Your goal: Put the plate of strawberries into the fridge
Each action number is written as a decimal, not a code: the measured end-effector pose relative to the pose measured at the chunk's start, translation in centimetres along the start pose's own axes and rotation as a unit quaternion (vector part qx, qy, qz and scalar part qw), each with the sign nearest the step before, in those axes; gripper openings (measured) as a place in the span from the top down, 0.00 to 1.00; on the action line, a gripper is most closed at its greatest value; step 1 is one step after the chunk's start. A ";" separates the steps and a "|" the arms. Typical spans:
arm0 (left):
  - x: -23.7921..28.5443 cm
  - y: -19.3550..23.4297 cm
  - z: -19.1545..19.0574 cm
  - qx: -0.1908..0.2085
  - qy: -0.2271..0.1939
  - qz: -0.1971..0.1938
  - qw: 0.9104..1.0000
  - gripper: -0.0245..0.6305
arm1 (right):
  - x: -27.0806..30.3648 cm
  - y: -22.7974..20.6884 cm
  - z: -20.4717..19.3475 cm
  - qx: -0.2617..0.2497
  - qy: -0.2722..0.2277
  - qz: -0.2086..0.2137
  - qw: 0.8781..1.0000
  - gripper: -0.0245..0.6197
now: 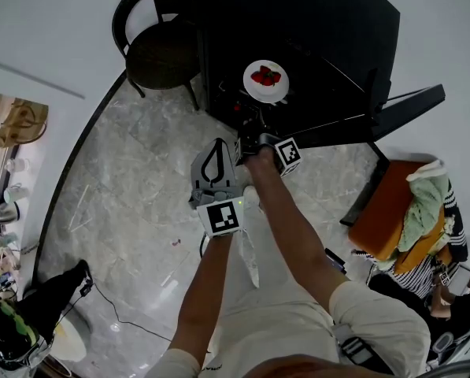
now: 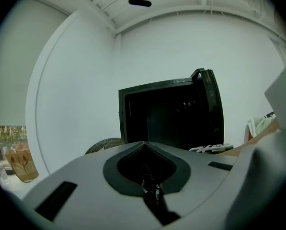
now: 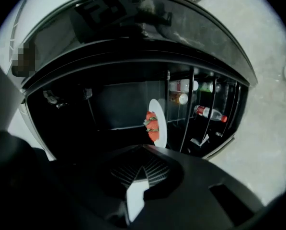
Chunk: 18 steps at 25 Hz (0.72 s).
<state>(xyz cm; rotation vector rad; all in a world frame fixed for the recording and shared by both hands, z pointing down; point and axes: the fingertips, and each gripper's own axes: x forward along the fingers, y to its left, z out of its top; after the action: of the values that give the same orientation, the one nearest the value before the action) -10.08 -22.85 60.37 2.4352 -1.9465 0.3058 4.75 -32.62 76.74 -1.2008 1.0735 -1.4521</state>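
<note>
Right gripper view: right gripper (image 3: 143, 152) clamped on the rim of a round, glossy white plate (image 3: 161, 121). Red strawberries (image 3: 152, 123) piled on it. Plate sits at the mouth of the boxy black fridge (image 3: 109, 109), curved dark glass door (image 3: 190, 37) open. Left gripper (image 2: 144, 145) pinched closed, empty.

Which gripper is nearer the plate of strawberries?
The black right gripper, reaching toward the plate inside the fridge; the grey left gripper sits farther back.
</note>
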 end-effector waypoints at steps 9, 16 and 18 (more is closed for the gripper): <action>-0.1 -0.2 1.3 0.002 -0.007 -0.001 1.000 0.96 | -2.4 3.2 -1.9 -0.008 0.038 0.013 0.999 0.94; -0.5 -0.2 2.4 -0.008 -0.009 0.005 1.000 0.96 | -4.2 5.6 -5.5 -0.018 0.093 0.027 0.995 0.94; -0.7 -0.1 2.8 -0.010 -0.006 0.006 1.000 0.96 | -4.7 6.0 -5.8 -0.025 0.102 0.027 0.994 0.94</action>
<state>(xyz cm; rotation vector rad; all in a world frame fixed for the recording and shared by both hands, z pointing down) -9.71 -22.55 57.55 2.4193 -1.9587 0.2718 0.17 -28.73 69.26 -1.0672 1.2771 -1.5380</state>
